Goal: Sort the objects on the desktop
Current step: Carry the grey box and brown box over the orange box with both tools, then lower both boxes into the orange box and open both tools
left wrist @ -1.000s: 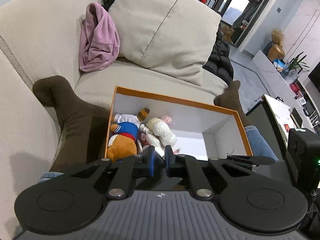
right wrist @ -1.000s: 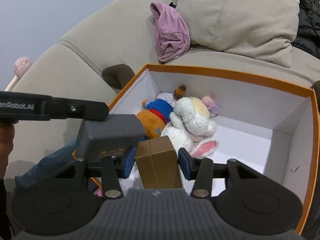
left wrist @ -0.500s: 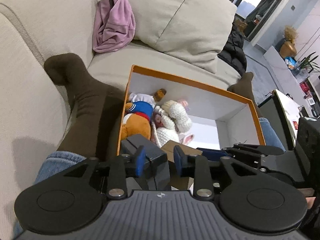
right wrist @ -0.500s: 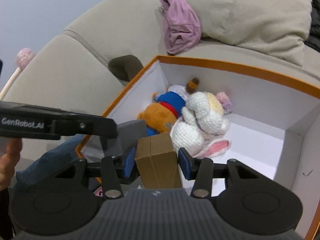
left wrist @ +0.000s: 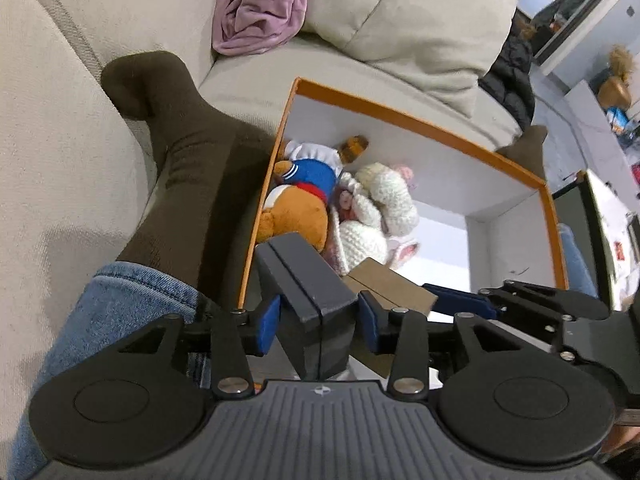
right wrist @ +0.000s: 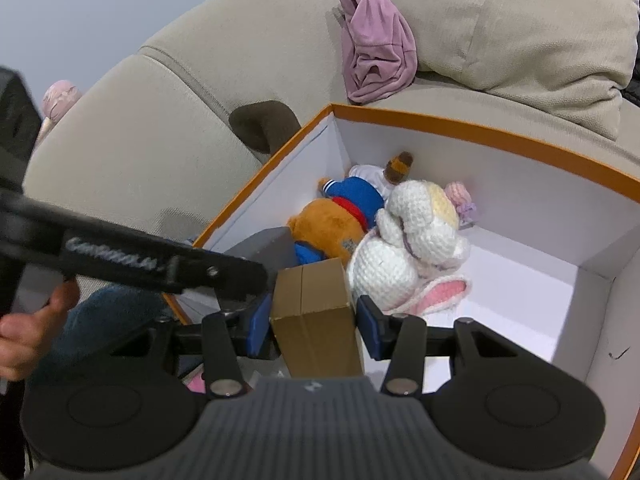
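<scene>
An orange-rimmed white box point(left wrist: 420, 122) point(right wrist: 480, 130) rests on a sofa between a person's legs. Inside lie an orange plush bear in blue point(left wrist: 296, 208) point(right wrist: 332, 224) and a white crocheted bunny point(left wrist: 384, 212) point(right wrist: 412, 240). My left gripper point(left wrist: 318, 318) is shut on a dark grey box point(left wrist: 308, 280), held at the orange box's near left corner. My right gripper point(right wrist: 312, 328) is shut on a brown cardboard box point(right wrist: 314, 312) just beside it, over the orange box's near end. The brown box also shows in the left wrist view point(left wrist: 388, 282).
A pink garment point(left wrist: 260, 4) point(right wrist: 376, 56) and a large beige cushion point(left wrist: 408, 12) lie on the sofa behind the box. A leg in a brown sock point(left wrist: 180, 152) and jeans lies along the box's left side. A hand point(right wrist: 28, 336) holds the left gripper.
My left gripper opened, then closed around the dark grey box, which it did not hold a second ago. The right gripper kept the brown box and moved slightly forward over the orange box.
</scene>
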